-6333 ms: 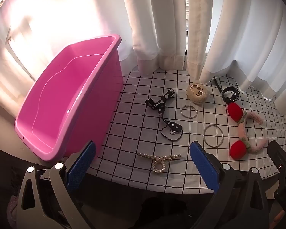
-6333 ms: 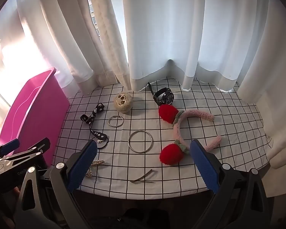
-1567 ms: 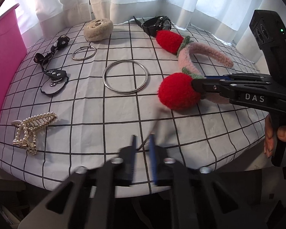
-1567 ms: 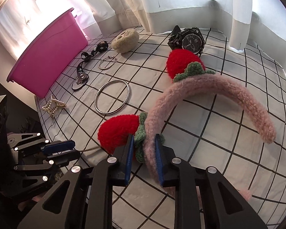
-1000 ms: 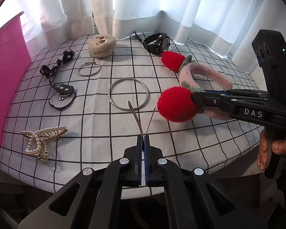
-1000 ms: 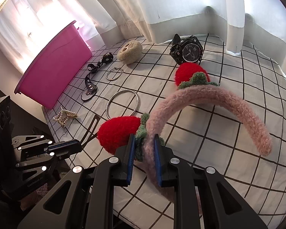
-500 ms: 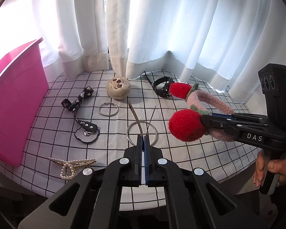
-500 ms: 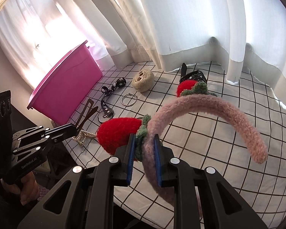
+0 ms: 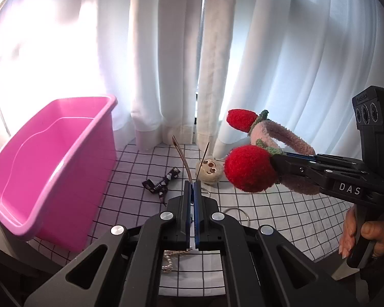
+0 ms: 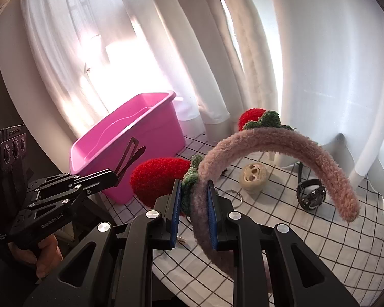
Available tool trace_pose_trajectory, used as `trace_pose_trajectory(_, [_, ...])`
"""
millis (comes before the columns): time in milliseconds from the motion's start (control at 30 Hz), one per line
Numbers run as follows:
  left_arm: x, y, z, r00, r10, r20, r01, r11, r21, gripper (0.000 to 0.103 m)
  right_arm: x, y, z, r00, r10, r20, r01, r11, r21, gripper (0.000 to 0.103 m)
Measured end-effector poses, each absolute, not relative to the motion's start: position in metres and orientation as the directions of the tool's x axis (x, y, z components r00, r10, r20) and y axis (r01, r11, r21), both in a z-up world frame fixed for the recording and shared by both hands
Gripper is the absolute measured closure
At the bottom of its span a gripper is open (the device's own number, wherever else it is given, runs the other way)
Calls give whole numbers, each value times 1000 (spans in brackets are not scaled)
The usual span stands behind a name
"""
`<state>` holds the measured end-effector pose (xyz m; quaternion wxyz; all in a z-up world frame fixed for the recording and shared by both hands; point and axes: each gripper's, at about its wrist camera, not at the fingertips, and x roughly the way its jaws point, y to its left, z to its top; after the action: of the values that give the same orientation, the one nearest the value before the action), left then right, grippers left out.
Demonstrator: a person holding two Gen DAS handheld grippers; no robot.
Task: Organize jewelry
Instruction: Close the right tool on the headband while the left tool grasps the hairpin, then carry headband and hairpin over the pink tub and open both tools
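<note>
Above the checked desk (image 9: 281, 212), near its front edge: left claw (image 9: 192, 192) clamped tight on a thin brown hair clip (image 9: 183, 160), prongs pointing up and away; right claw (image 10: 193, 199) pinching the fuzzy pink headband (image 10: 281, 140) just beside its near red pompom (image 10: 158, 176), band arching clear of the cloth. Both pieces aloft, neither touching the desk. To the left, at the desk's edge: pink plastic bin (image 9: 51, 163), mouth open, seemingly empty.

Likely step in hand: carrying both pieces over to the bin. To do it well: keep both grips firm until each piece sits well inside the rim; bring the clip in first, being nearer the bin, and release low so it cannot bounce out. For the headband, tilt so the free end goes in ahead, clearing the rim rather than snagging on it. Keep the two claws apart to avoid knocking together.

On the desk, waiting: beige plush clip (image 10: 253, 176), black wristwatch (image 10: 311, 197), black printed ribbon (image 9: 162, 183), small metal ring (image 10: 233, 194), pearl clip (image 9: 170, 259) partly hidden behind the left claw.
</note>
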<state>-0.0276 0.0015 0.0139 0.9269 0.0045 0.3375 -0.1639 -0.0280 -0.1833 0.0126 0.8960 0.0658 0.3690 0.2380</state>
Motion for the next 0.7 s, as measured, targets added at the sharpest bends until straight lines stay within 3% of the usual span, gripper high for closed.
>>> trace_pose_trajectory(300, [-2, 103, 50, 814, -152, -561, 133, 988, -75, 101, 28, -73, 48, 574, 572, -586, -536, 803, 259, 84])
trace_pose_trajectory(700, [61, 211, 40, 786, 45, -617, -124, 989, -86, 101, 126, 63, 45, 478, 607, -634, -634, 739, 230, 84])
